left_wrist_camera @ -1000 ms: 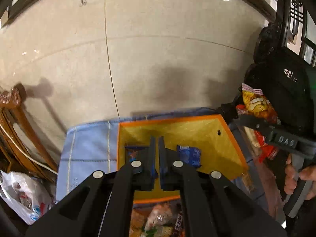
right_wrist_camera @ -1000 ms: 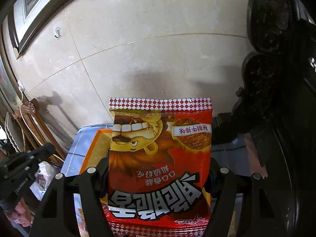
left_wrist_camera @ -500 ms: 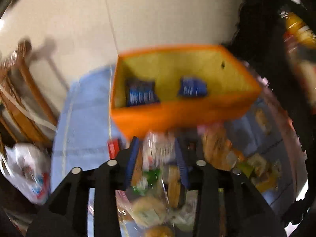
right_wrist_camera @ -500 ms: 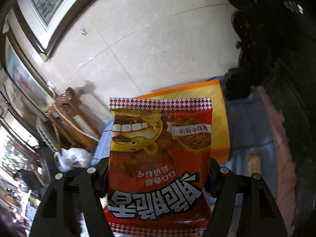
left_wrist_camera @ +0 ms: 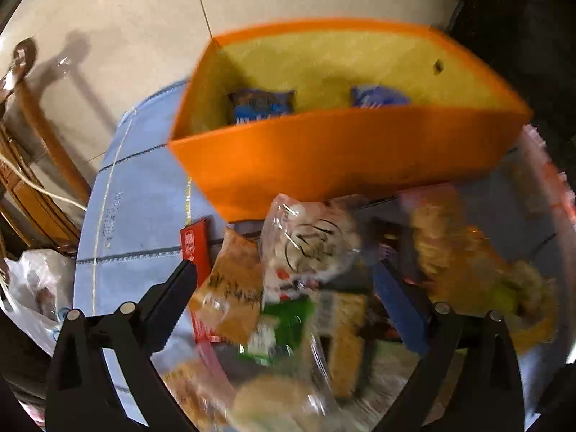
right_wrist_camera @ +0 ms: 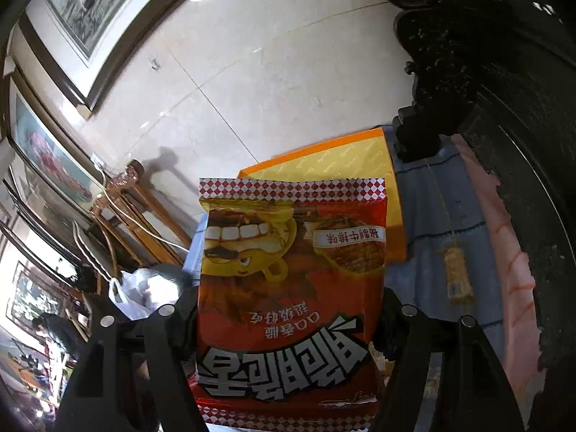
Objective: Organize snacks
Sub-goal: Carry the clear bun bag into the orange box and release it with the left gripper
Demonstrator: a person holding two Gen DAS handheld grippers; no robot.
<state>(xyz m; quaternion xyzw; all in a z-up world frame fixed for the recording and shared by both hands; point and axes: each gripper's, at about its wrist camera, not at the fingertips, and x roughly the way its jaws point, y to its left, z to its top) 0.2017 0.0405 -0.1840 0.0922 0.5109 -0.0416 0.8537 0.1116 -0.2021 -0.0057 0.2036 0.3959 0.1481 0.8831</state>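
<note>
Since a second ago, left gripper (left_wrist_camera: pixel 284 309) has been opened wide and lowered over the snack pile (left_wrist_camera: pixel 309 288); orange box (left_wrist_camera: pixel 338 151) sits just beyond. Red chip bag (right_wrist_camera: pixel 291 288) is clamped in right gripper (right_wrist_camera: pixel 288 327). Next: one packet is to be pinched, bag boxed.

I see round table under blue cloth (left_wrist_camera: pixel 144 216). Orange box (left_wrist_camera: pixel 342 158) sits toward far edge. Heap of snack packets (left_wrist_camera: pixel 309 288) lies on cloth just before box, toward near edge, blurred. Red packet (left_wrist_camera: pixel 196 241) at heap's left side. Small yellow packet (right_wrist_camera: pixel 455 277) lies alone near right edge.
</note>
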